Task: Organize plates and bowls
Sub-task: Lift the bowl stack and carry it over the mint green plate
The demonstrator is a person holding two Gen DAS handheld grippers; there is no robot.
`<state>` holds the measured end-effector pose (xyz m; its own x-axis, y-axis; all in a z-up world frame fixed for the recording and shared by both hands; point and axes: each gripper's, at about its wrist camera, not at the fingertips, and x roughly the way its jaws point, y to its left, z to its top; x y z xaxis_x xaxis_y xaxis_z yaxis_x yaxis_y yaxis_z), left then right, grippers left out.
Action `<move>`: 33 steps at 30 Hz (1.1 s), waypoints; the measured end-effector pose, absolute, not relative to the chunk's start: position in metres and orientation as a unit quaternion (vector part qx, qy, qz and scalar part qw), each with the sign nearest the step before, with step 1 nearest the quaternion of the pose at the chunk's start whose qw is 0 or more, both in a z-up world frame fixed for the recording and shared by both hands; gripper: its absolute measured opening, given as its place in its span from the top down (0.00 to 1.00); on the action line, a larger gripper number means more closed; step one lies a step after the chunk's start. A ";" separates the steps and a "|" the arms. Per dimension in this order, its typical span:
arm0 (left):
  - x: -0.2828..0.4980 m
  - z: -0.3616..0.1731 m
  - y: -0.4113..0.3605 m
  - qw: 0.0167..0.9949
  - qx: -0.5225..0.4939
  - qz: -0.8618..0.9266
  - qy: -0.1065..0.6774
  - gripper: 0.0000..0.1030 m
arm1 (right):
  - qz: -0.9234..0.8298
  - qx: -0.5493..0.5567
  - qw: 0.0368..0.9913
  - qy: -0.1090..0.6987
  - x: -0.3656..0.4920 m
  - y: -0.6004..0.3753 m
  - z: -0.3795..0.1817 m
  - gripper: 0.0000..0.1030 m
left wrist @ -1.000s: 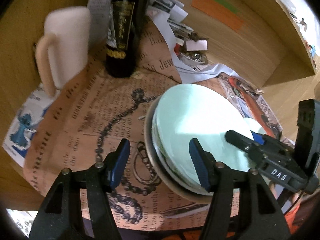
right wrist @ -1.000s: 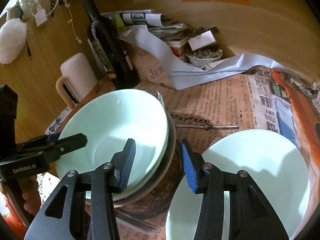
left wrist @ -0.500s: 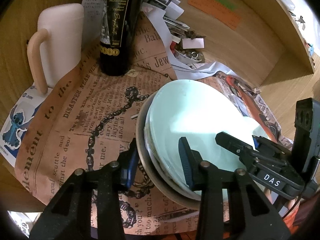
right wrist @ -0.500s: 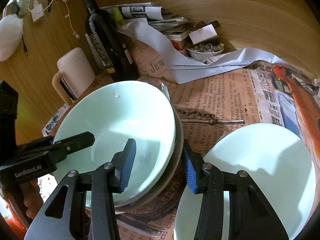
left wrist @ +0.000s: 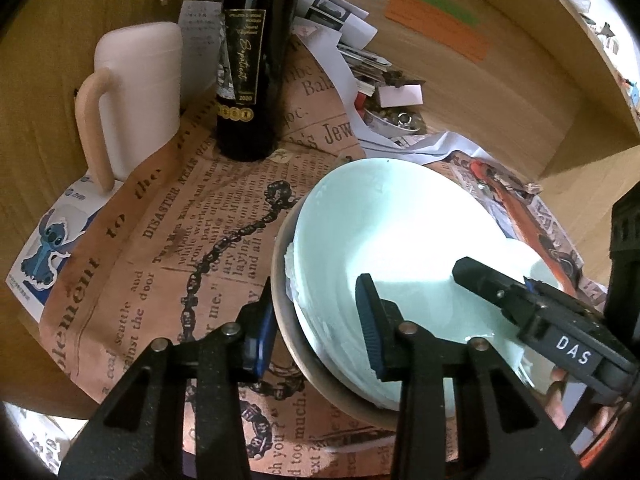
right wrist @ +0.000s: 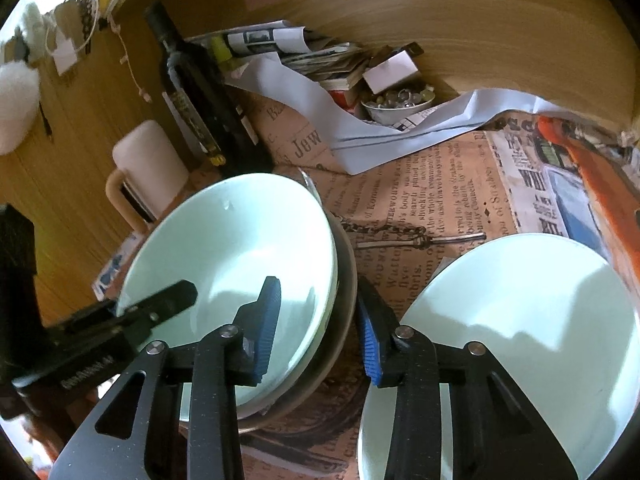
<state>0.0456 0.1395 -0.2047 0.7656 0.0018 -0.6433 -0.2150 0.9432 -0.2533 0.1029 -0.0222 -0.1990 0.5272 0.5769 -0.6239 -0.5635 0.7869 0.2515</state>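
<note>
The stack sits on the newsprint-covered table: mint plates nested in a grey bowl, with a second mint plate lying flat just beside it to the right. The left gripper is open, its fingers straddling the stack's left rim, one pad outside the grey bowl and one over the top plate. The right gripper is likewise open and straddles the opposite rim. Neither appears clamped yet. The pieces look like glazed ceramic: rigid, fairly heavy as a stack, slippery on the glaze and brittle under impact. Take hold at the rim, pads bearing on both faces of the wall, on opposite sides so the load balances. Lift level; nested plates can slide. The bottle and mug stand near the stack's far side.
</note>
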 end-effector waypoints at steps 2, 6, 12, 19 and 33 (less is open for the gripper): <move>0.046 -0.204 0.138 0.927 -0.151 0.064 0.338 0.63 | 0.324 0.011 0.875 0.360 0.102 -0.022 -0.199 0.69; 0.046 -0.203 0.138 0.926 -0.150 0.068 0.339 0.63 | 0.321 0.012 0.878 0.356 0.101 -0.022 -0.199 0.71; 0.046 -0.203 0.137 0.927 -0.148 0.069 0.339 0.63 | 0.318 0.017 0.882 0.347 0.100 -0.022 -0.195 0.71; 0.043 -0.196 0.132 0.932 -0.145 0.067 0.325 0.63 | 0.316 0.019 0.887 0.335 0.097 -0.027 -0.188 0.71; 0.039 -0.170 0.112 0.947 -0.131 0.054 0.289 0.63 | 0.307 0.030 0.901 0.305 0.090 -0.049 -0.166 0.71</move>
